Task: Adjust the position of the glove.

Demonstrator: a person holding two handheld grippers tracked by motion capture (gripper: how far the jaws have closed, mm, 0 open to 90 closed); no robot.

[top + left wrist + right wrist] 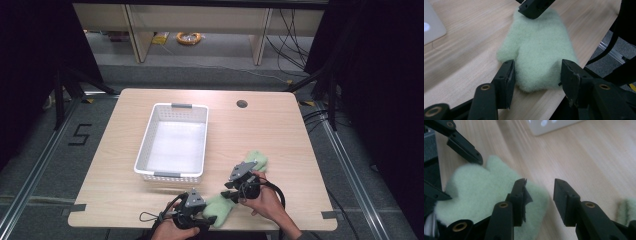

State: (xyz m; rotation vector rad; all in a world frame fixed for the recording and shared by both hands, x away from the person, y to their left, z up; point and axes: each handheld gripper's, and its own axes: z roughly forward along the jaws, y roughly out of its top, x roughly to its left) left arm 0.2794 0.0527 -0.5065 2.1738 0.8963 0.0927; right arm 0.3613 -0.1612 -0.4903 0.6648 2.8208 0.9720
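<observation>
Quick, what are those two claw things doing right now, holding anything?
Left gripper: open, jaws either side of the near end of the green mitten, not pressing it.
Right gripper: open, over the mitten's edge, holding nothing.

Pale green mitten [541, 55] looks like fuzzy fleece, proper matt. The light wooden table [260, 130] is smooth with visible grain, the white perforated basket [172, 142] is slightly glossy plastic, and the black gripper jaws are matt plastic.

Two handheld grippers, left [209, 218] and right [231, 190], over pale green mittens [220, 205] beside a white basket [172, 176] on the table [280, 125].
</observation>
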